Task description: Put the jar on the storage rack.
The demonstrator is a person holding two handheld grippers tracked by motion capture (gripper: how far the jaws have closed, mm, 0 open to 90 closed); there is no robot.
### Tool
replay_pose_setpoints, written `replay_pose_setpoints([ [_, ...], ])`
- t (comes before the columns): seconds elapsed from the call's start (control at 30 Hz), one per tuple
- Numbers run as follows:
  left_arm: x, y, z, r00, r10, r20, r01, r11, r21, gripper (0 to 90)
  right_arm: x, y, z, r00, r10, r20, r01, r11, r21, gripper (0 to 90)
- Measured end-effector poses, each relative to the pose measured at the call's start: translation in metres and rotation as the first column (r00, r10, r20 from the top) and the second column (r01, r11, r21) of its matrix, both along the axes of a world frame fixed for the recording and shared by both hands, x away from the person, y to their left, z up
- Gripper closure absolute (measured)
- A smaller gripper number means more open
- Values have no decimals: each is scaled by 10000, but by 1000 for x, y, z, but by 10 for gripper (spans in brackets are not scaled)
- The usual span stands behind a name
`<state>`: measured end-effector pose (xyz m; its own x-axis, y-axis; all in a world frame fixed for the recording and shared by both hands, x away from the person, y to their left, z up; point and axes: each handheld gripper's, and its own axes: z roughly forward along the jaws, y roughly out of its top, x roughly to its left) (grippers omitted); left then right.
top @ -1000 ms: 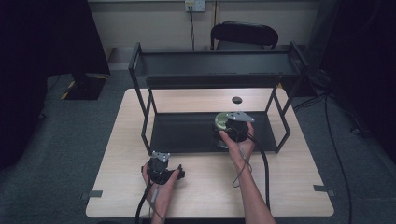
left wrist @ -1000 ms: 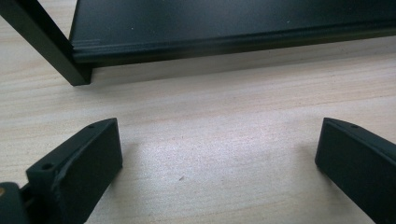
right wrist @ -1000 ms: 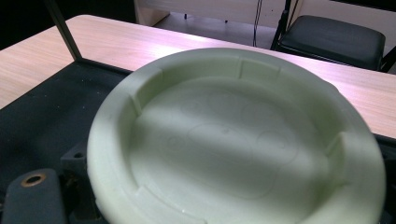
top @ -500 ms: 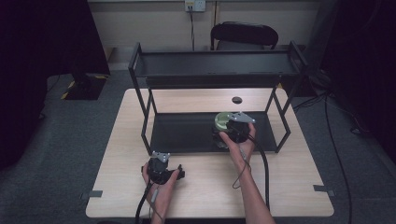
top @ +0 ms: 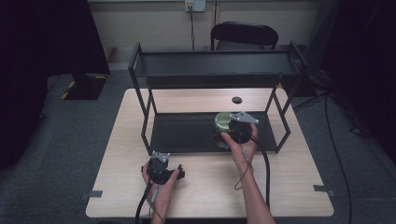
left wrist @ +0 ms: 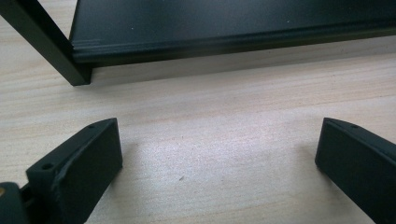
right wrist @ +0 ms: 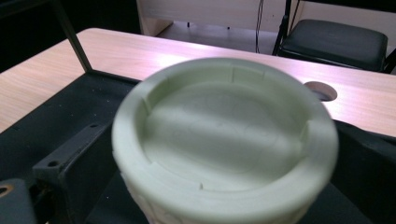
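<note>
Wooden table [top: 280, 186], right gripper [top: 232, 127] around jar [right wrist: 224, 140]

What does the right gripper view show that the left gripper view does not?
The right gripper view gives the pale green round lidded jar close up between the right gripper's jaws, the round hole in the tabletop and a black chair behind the table. The left gripper view gives the left gripper open over bare wood, and one black metal shelf leg. Both show the light wooden table and the black lower shelf of the rack.
</note>
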<state>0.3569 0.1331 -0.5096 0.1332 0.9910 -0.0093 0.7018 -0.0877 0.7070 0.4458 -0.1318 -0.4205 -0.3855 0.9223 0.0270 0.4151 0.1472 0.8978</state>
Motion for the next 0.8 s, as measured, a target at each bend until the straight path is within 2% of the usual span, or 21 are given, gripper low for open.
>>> replay_pose_setpoints([
  [0.7, 0, 0, 0, 10000, 1, 0, -1, 10000, -4, 1, -25, -2, 21, 9976, -34, 694, 28, 10000, 86, 12],
  [0.8, 0, 0, 0, 10000, 1, 0, -1, 10000, -3, 1, -28, 0, 22, 9988, -29, 496, 38, 9998, -184, 13],
])
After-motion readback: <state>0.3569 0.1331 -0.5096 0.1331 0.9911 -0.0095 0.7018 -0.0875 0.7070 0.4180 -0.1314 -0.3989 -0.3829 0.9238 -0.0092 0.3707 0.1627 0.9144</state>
